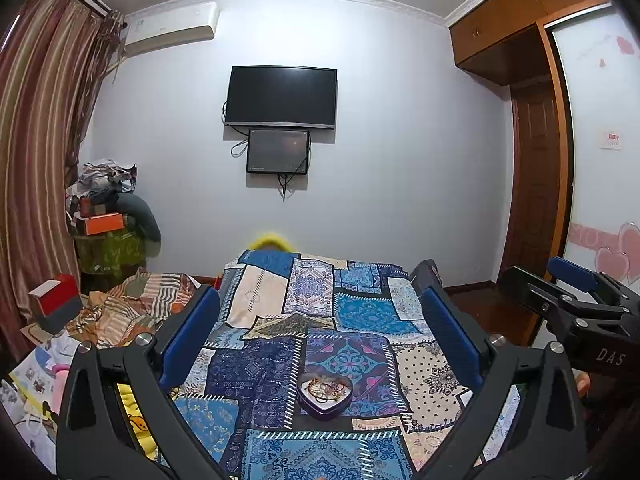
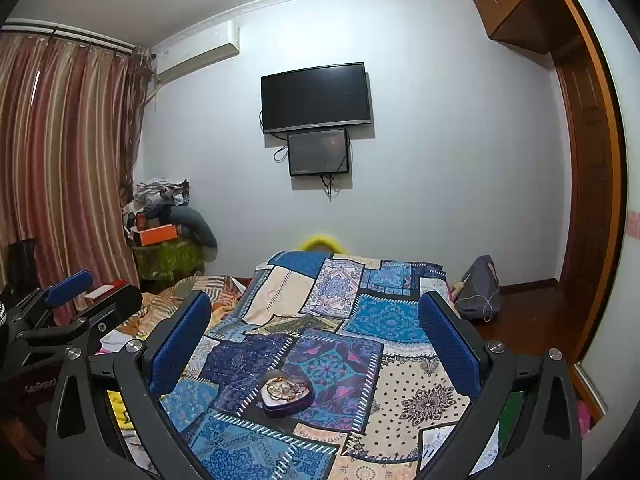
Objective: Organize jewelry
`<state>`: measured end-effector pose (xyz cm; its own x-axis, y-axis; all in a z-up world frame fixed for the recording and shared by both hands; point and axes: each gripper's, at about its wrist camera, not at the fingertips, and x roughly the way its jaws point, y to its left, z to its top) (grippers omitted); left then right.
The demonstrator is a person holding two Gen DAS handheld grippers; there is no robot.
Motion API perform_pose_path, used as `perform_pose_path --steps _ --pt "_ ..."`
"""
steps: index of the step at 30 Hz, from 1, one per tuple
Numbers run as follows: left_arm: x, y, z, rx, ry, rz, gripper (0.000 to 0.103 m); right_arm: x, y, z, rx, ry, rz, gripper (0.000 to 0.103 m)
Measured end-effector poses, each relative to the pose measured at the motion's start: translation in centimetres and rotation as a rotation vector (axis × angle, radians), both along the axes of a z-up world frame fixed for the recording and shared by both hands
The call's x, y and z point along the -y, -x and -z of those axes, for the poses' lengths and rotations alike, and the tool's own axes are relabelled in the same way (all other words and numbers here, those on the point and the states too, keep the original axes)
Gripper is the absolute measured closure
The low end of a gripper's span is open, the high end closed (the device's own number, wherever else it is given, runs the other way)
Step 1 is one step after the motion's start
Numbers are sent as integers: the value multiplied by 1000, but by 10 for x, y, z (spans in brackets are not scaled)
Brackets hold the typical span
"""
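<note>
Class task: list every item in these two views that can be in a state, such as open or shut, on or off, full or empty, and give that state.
Heart tin: open, no lid on it, jewelry inside.
Left gripper: open, holding nothing.
Right gripper: open, holding nothing.
TV: screen dark.
Small monitor: faintly lit.
Curtains: drawn shut.
Patchwork quilt: spread over the bed.

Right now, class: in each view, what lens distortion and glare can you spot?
Left wrist view: fisheye bends the curtain; black corner vignette; TV glare-free. Right wrist view: doorframe bows; heart-shaped tin stays sharp, evenly lit.
</note>
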<state>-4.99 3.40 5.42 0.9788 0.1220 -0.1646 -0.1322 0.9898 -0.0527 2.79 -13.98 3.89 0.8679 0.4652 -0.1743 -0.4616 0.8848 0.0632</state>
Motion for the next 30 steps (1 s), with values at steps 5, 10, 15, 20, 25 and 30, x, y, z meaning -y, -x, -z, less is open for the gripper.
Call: perform_pose_path --steps 5,10,15,20,25,30 --pt "-3 -3 1 -6 9 6 2 0 -1 0 -2 0 2 0" --pt "-2 -4 3 -10 4 12 2 1 -2 1 -5 1 2 0" --pt "-1 -5 5 -17 -1 16 2 1 -2 2 -5 1 3 0" --pt "-1 -7 6 -22 2 16 2 2 -4 2 -8 0 4 0" --pt "-3 -8 7 -21 0 19 2 2 -5 5 -10 0 4 0" --pt "-4 -10 9 -26 3 18 2 2 -6 7 -9 3 4 0"
